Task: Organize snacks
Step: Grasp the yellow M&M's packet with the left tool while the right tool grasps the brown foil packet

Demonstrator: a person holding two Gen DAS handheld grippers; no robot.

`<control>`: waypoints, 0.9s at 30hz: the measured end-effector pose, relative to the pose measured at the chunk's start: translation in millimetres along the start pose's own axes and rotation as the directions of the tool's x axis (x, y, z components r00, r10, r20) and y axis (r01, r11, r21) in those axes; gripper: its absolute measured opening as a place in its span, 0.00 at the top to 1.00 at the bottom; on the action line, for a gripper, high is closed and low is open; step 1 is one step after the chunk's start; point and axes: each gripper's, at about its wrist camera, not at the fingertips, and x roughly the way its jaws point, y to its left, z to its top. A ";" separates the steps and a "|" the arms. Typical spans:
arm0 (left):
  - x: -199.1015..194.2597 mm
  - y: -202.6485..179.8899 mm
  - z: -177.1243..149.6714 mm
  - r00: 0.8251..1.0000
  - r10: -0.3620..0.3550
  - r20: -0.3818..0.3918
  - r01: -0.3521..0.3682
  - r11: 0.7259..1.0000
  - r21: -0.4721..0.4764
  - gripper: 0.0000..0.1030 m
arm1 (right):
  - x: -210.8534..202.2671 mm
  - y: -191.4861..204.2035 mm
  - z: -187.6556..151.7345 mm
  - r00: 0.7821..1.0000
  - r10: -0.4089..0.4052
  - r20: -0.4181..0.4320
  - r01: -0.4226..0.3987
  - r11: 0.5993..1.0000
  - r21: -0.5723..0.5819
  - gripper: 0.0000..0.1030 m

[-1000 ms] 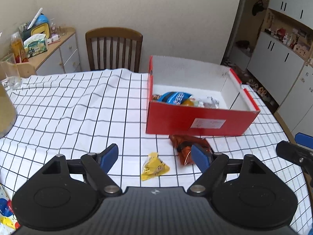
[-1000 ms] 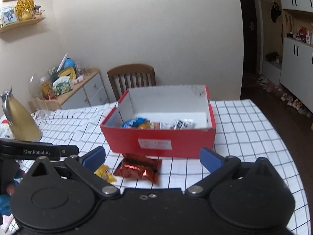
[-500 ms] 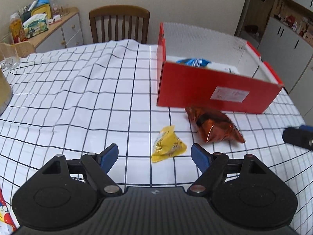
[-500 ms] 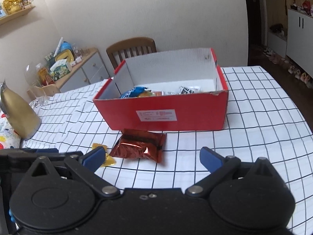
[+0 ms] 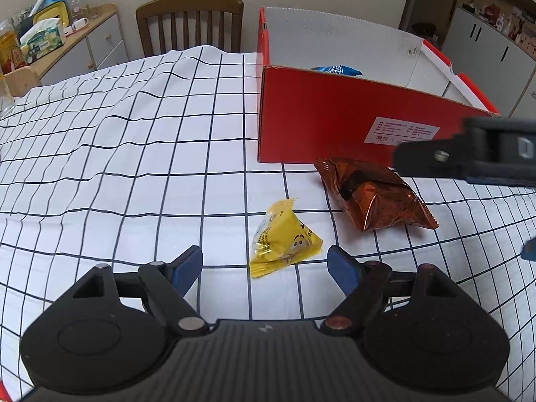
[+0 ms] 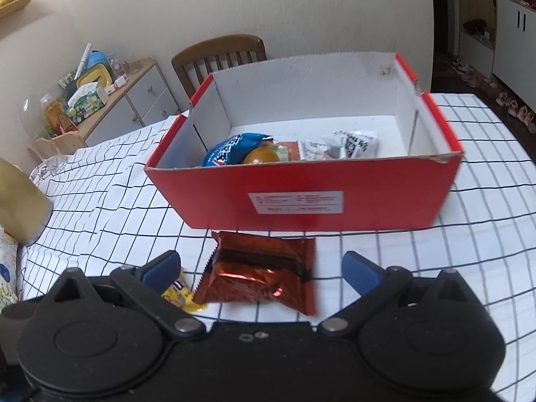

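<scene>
A small yellow snack packet [image 5: 283, 239] lies on the checked tablecloth, just ahead of my open left gripper [image 5: 266, 268] and a little right of its centre. A copper-brown foil packet [image 5: 375, 197] lies to its right, in front of the red box [image 5: 335, 117]. In the right wrist view my right gripper [image 6: 261, 269] is open, with the copper packet [image 6: 261, 276] between its fingers and close below. The yellow packet [image 6: 181, 296] peeks out by its left finger. The red box [image 6: 301, 197] holds a blue packet [image 6: 231, 149] and several other snacks.
The right gripper's body [image 5: 469, 160] crosses the left wrist view at the right. A wooden chair [image 5: 191, 23] stands behind the table. A sideboard [image 6: 110, 100] with clutter is at the far left. A gold jug [image 6: 20, 201] stands at the table's left.
Both grippers have moved forward and lower toward the table. The yellow packet now sits close before the left fingers, and the copper packet lies between the right fingers.
</scene>
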 end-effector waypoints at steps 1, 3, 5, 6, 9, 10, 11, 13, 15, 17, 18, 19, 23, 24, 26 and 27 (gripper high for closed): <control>2.3 0.2 0.0 1.000 -0.002 -0.004 0.002 1.000 -0.001 0.21 | 3.6 2.5 1.2 1.000 -0.003 -0.004 0.003 1.000 -0.006 0.00; 5.6 0.8 -0.1 1.000 -0.005 -0.010 0.005 1.000 -0.004 0.21 | 11.5 7.1 2.1 1.000 -0.012 -0.014 0.012 1.000 -0.019 0.00; 7.9 0.5 -0.1 1.000 -0.006 -0.011 0.006 1.000 0.000 0.21 | 19.3 12.3 3.2 0.999 -0.023 -0.024 0.022 0.999 -0.032 0.00; 8.6 0.6 -0.2 1.000 -0.007 -0.011 0.007 1.000 0.003 0.21 | 23.0 15.1 3.7 0.999 -0.032 -0.027 0.031 0.999 -0.042 0.00; 10.1 1.5 -0.4 1.000 -0.011 -0.010 0.011 1.000 0.004 0.21 | 33.9 21.7 4.0 0.997 -0.058 -0.042 0.055 0.996 -0.063 0.00; 10.6 1.9 -0.6 1.000 -0.013 -0.009 0.013 1.000 0.004 0.21 | 37.5 23.3 3.9 0.997 -0.063 -0.049 0.060 0.996 -0.068 0.00; 10.9 2.3 -0.9 1.000 -0.012 -0.007 0.012 1.000 0.004 0.21 | 40.5 24.7 3.7 0.996 -0.071 -0.053 0.067 0.995 -0.074 0.00; 12.2 3.0 -1.3 1.000 -0.020 -0.008 0.020 1.000 0.005 0.21 | 46.3 28.7 2.9 0.994 -0.093 -0.062 0.087 0.992 -0.094 0.00; 13.4 3.5 -1.7 1.000 -0.029 -0.008 0.029 1.000 0.008 0.21 | 51.2 32.1 1.4 0.992 -0.106 -0.075 0.097 0.988 -0.119 0.00; 14.9 3.4 -1.9 0.999 -0.038 -0.006 0.038 0.999 0.012 0.22 | 54.5 34.7 -0.7 0.989 -0.122 -0.082 0.110 0.984 -0.140 0.00; 15.9 3.6 -1.8 0.999 -0.043 -0.006 0.043 0.999 0.011 0.22 | 55.7 35.0 -1.6 0.988 -0.129 -0.085 0.115 0.982 -0.147 0.00; 17.4 4.1 -1.3 0.999 -0.050 -0.008 0.050 0.999 0.009 0.22 | 56.6 35.4 -2.5 0.987 -0.134 -0.088 0.120 0.981 -0.150 0.00; 22.7 7.3 0.5 0.997 -0.082 -0.014 0.082 0.997 -0.012 0.22 | 59.5 32.0 -4.4 0.984 -0.141 -0.110 0.125 0.982 -0.143 0.03; 24.2 7.8 0.9 0.996 -0.084 -0.016 0.084 0.996 -0.017 0.25 | 60.3 30.7 -4.6 0.983 -0.143 -0.118 0.126 0.982 -0.138 0.04; 27.9 8.3 1.7 0.995 -0.092 -0.029 0.092 0.996 -0.023 0.34 | 62.7 29.1 -4.8 0.980 -0.146 -0.137 0.130 0.984 -0.122 0.10; 28.5 8.0 1.8 0.996 -0.089 -0.026 0.088 0.996 -0.023 0.35 | 62.7 28.3 -5.0 0.979 -0.150 -0.141 0.134 0.984 -0.115 0.10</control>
